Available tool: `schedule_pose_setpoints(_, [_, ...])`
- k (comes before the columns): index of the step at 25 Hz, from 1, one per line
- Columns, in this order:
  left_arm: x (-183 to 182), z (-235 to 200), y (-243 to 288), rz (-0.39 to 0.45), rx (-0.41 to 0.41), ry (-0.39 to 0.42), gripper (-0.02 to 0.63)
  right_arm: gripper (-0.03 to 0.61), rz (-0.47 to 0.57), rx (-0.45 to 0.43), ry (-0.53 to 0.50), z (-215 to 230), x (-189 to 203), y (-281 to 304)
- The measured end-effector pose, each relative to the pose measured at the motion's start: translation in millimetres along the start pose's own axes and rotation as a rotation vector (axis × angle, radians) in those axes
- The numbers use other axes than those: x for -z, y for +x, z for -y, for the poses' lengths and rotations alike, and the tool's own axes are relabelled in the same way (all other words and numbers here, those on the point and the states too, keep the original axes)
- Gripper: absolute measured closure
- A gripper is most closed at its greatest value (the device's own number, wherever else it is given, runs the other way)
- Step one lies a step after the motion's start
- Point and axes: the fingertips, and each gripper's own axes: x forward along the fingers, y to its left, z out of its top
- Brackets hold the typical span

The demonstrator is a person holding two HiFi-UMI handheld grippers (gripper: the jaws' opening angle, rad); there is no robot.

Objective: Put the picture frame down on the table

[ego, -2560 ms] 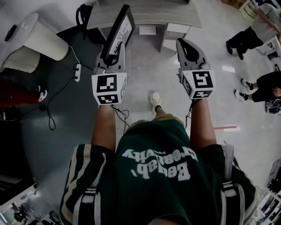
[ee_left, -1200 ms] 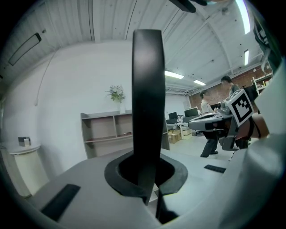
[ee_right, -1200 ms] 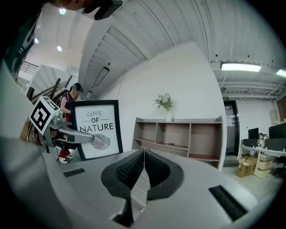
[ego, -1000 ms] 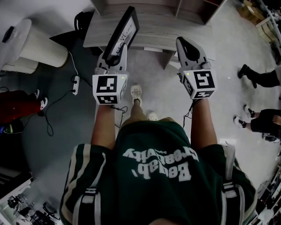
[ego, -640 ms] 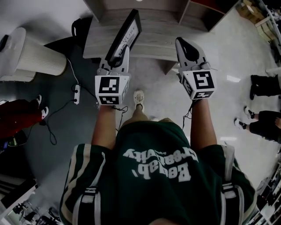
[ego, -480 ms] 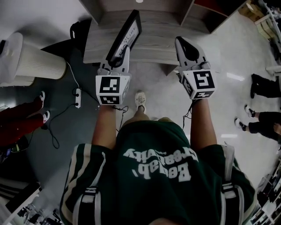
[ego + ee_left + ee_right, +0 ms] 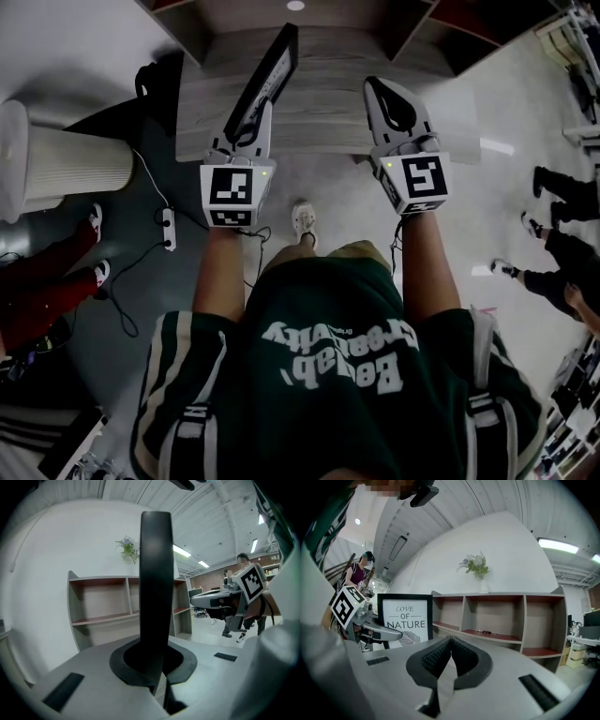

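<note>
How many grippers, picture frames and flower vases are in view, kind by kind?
Grey two-jaw grippers: 2 (left gripper, right gripper)
Black picture frame with white print: 1
Small vase of pale flowers: 1
Total: 4

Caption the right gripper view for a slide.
Shut, empty right gripper faces shelves; left gripper holds the picture frame alongside.

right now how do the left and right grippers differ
The left gripper is shut on the frame's edge; the right gripper is shut on nothing. The left gripper's view meets the frame edge-on; the right gripper's view shows its printed face. Both point forward toward the table, side by side.
</note>
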Motion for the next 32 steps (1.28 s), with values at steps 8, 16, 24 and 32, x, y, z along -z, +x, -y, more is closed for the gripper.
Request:
schedule_pose_setpoints(8, [42.7, -32.5, 41.5, -0.038, 0.02, -0.03, 0.588, 0.545, 0.055, -0.004, 0.004, -1.5, 31.0, 63.1])
schedule_pose_setpoints(16, [85.2, -40.2, 82.4, -0.058, 0.02, -0.025, 0.588, 0.545, 0.063, -0.024, -0.003, 6.1, 78.0, 105.5])
schedule_pose_setpoints(24, [119.4, -50.2, 125.3, -0.071, 0.022, 0.005, 0.588, 0.543, 0.018, -0.091, 0.019, 11.7, 126.4, 139.4])
schedule_pose_setpoints(32, [145.6, -58.0, 168.9, -0.095, -0.025, -0.04, 0.588, 0.543, 0.053, -0.138, 0.023, 29.9, 157.8, 183.1])
